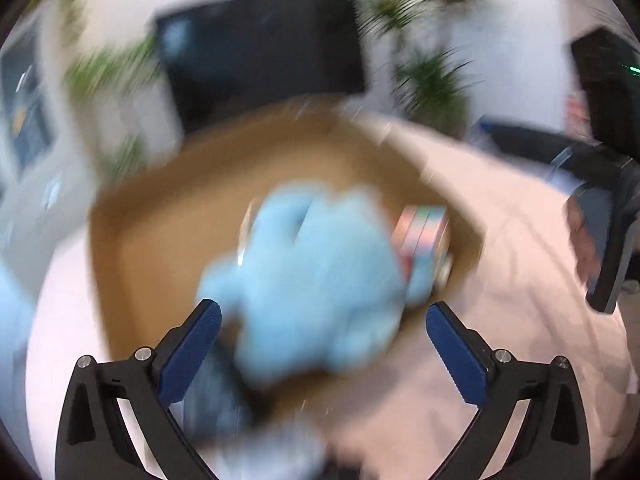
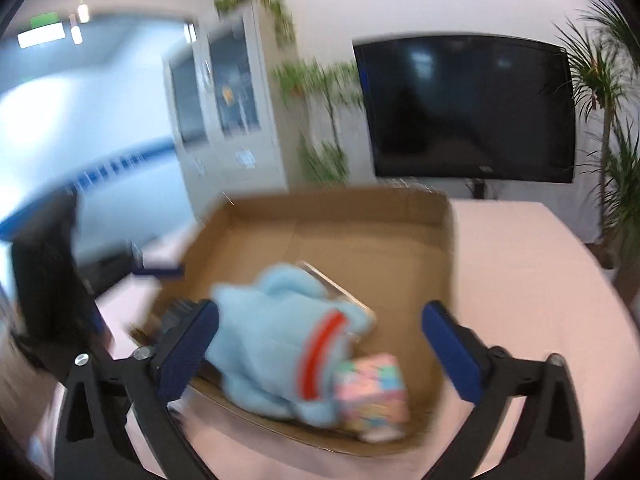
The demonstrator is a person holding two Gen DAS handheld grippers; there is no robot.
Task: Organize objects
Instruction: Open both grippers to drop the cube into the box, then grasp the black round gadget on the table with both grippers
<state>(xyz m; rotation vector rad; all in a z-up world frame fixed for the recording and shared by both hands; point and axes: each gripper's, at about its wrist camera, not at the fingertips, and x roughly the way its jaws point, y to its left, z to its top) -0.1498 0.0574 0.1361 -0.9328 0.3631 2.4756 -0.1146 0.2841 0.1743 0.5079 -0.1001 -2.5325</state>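
A light blue plush toy [image 1: 312,280] lies inside a shallow cardboard box [image 1: 160,216] on a pink-covered table. In the right wrist view the plush toy [image 2: 276,336] shows a red band and rests against a pastel patterned cube [image 2: 372,388]; the same cube [image 1: 424,232] sits beyond the plush in the left wrist view. My left gripper [image 1: 324,316] stands wide open over the box's near edge, its pads clear of the plush. My right gripper [image 2: 320,316] is also wide open, the plush between its fingers without contact. Both views are motion-blurred.
The cardboard box [image 2: 400,240] has low walls and bare floor at its far half. Behind the table [image 2: 540,280] stand a large dark screen [image 2: 468,108], a grey cabinet [image 2: 224,112] and potted plants [image 2: 608,92]. A dark device with a hand [image 1: 600,232] shows at the right.
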